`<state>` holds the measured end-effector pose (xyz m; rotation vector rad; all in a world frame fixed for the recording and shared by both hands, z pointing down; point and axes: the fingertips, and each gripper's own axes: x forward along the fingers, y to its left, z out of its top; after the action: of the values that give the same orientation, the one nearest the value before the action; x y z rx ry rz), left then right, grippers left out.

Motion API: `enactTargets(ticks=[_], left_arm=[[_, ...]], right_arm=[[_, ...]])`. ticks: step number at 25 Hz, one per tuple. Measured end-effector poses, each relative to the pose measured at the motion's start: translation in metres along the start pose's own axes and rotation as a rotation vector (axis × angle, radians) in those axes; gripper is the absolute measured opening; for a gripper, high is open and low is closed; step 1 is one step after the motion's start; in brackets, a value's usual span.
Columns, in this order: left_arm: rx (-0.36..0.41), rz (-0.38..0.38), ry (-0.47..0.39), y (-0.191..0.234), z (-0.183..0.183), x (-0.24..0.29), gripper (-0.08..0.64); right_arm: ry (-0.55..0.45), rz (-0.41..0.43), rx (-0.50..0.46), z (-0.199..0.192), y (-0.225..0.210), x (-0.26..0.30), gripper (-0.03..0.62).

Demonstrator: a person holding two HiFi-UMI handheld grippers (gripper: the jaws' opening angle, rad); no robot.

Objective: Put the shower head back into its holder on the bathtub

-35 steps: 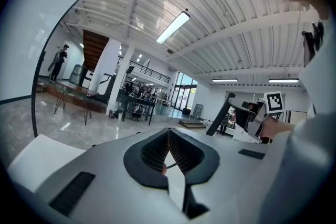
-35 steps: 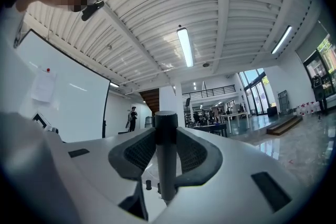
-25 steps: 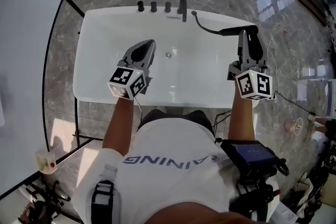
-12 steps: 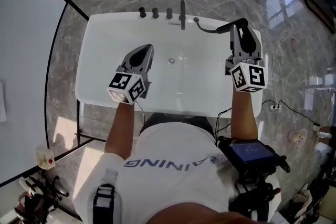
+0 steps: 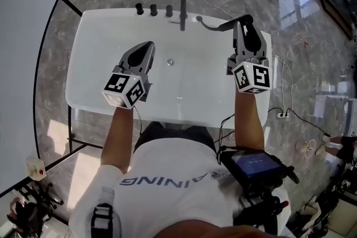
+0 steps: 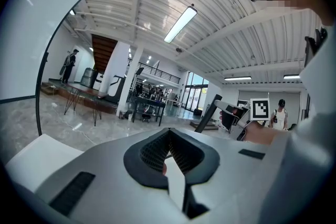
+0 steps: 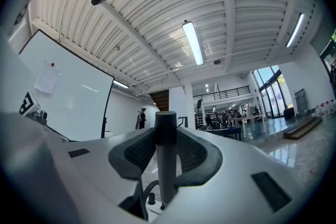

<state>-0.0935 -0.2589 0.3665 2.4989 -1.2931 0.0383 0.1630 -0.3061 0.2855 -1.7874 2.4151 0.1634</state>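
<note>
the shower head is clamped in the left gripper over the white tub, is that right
No, it is the right gripper that is clamped on the shower head, over the white tub. The right gripper view shows its dark handle between the jaws; the left gripper is shut on nothing.

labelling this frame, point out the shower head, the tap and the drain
shower head (image 7: 167, 157), right gripper view, mid handle
tap (image 5: 183, 11), head view, its dark bar
drain (image 5: 170, 62), head view, its centre

Knobs (image 5: 153, 9) left of faucet (image 5: 183, 11) — shower head (image 5: 230, 24) right.
</note>
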Motion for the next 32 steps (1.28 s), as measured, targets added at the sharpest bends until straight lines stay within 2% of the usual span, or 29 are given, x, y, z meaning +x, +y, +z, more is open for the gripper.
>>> enactTargets(ticks=[10, 20, 24, 32], left_arm=[[-0.007, 0.025, 0.014, 0.015, -0.014, 0.023, 0.014], [-0.002, 0.005, 0.03, 0.023, -0.031, 0.057, 0.014], [0.002, 0.018, 0.04, 0.035, -0.048, 0.071, 0.014], [-0.037, 0.076, 0.067, 0.069, -0.109, 0.085, 0.014]], right_arm=[[0.015, 0.009, 0.015, -0.044, -0.012, 0.031, 0.124], [0.061, 0.017, -0.04, -0.098, -0.026, 0.057, 0.124], [0.074, 0.017, -0.042, -0.121, -0.036, 0.069, 0.124], [0.109, 0.062, -0.05, -0.17, -0.049, 0.086, 0.124]])
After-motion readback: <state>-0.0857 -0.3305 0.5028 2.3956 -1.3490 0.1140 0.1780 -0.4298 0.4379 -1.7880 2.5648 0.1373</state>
